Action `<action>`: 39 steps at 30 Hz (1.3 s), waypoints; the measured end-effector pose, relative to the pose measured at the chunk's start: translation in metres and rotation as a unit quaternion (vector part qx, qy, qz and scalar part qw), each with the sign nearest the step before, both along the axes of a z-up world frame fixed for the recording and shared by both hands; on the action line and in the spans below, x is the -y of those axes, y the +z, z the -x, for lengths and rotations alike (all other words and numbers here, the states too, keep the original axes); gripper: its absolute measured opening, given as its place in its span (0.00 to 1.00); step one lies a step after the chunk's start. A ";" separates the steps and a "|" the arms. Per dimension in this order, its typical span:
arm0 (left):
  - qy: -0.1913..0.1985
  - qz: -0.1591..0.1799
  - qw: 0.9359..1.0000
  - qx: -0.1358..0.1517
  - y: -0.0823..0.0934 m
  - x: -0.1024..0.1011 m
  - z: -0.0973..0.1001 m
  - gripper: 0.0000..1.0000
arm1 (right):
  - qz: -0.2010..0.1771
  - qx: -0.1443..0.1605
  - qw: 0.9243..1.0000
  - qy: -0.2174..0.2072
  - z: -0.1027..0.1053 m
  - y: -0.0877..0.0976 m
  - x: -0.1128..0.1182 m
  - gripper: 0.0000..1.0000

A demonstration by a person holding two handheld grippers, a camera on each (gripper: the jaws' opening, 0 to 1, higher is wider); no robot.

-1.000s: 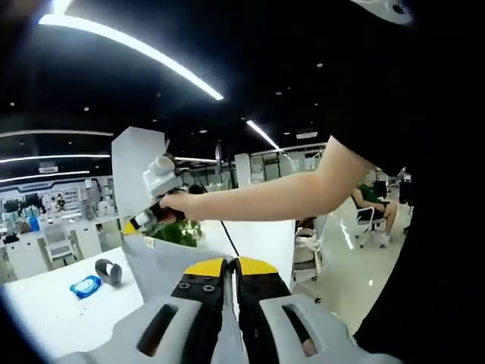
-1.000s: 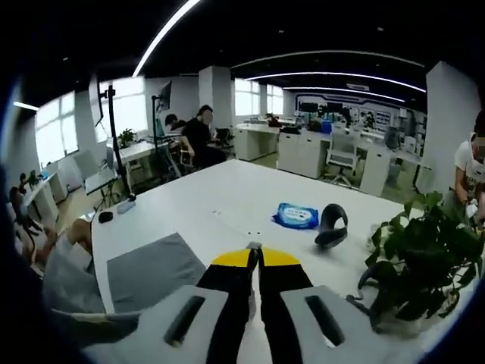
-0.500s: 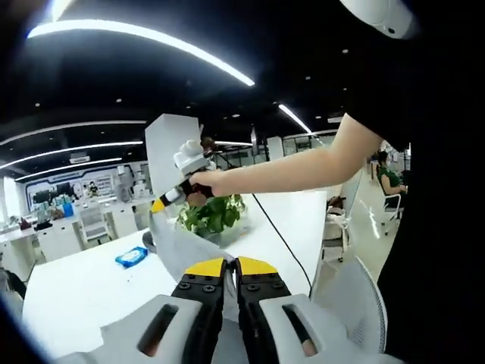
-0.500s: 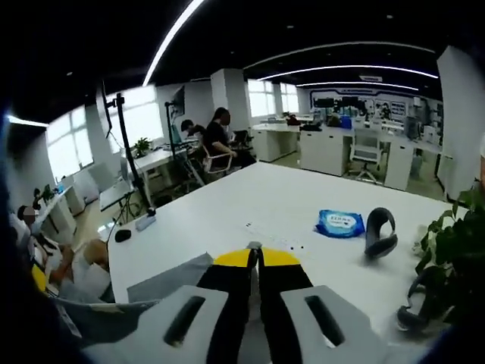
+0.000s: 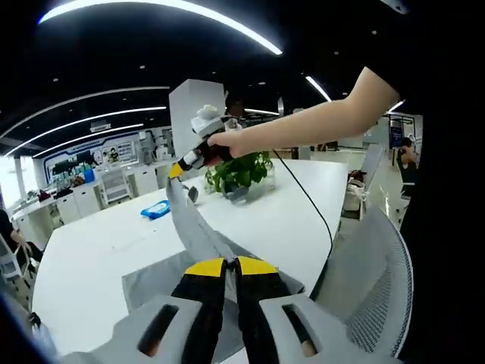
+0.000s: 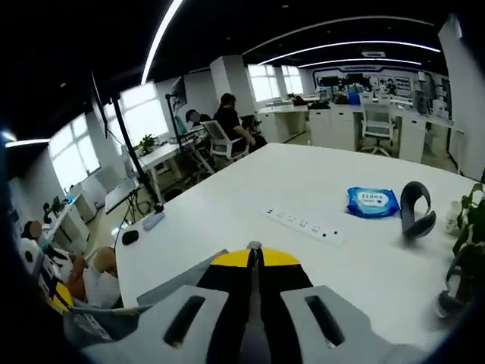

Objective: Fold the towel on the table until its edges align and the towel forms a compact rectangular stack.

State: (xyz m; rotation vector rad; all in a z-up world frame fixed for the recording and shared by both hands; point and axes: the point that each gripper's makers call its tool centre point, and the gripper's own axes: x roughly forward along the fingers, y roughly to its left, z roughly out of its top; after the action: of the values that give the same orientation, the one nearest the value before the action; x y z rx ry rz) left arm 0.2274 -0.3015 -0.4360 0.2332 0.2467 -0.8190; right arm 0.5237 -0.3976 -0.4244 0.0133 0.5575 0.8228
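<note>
The grey towel (image 5: 151, 277) lies partly on the white table (image 5: 91, 250), and a twisted strip of it rises to my right gripper (image 5: 176, 171), which a hand holds high and shut on its corner. My left gripper (image 5: 225, 267) is shut on another part of the towel, near the table's front edge. In the right gripper view the right gripper (image 6: 254, 258) is shut with a thin fold of the towel (image 6: 182, 277) between its yellow tips, and more grey cloth hangs at the lower left.
A potted plant (image 5: 242, 171) stands behind the raised hand, with a blue packet (image 6: 373, 201) and a black band (image 6: 417, 208) nearby. A white power strip (image 6: 303, 225) and a mouse (image 6: 130, 236) lie on the table. A grey mesh chair (image 5: 371, 296) stands at the table's edge.
Both cameras have swung, so the table now shows more from above. The towel, which hung between the grippers, now has a wide part spread on the table. Both grippers have stayed shut.
</note>
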 end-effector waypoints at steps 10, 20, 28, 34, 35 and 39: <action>0.031 0.011 0.999 -0.008 -0.004 -0.022 0.012 0.04 | -0.015 -0.018 0.999 0.029 0.005 -0.006 -0.040 0.00; 0.075 0.028 0.997 -0.006 0.004 -0.046 0.004 0.05 | -0.015 -0.032 0.999 0.039 -0.001 -0.018 -0.060 0.00; 0.115 0.007 0.991 -0.062 -0.044 -0.069 0.002 0.04 | -0.002 -0.061 0.997 0.045 0.005 -0.041 -0.075 0.01; 0.138 -0.004 0.986 -0.088 -0.068 -0.086 0.001 0.04 | 0.005 -0.062 0.997 0.053 0.001 -0.051 -0.087 0.01; 0.144 -0.002 0.985 -0.092 -0.072 -0.090 0.000 0.04 | 0.004 -0.064 0.997 0.053 0.000 -0.052 -0.089 0.01; 0.159 0.000 0.982 -0.107 -0.084 -0.102 -0.001 0.04 | 0.003 -0.075 0.996 0.050 -0.004 -0.062 -0.097 0.01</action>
State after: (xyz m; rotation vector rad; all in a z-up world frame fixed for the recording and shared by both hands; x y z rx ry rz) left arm 0.2286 -0.1994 -0.5196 0.1011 0.4731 -0.5263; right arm 0.5281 -0.3011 -0.4859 0.0423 0.7064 0.9236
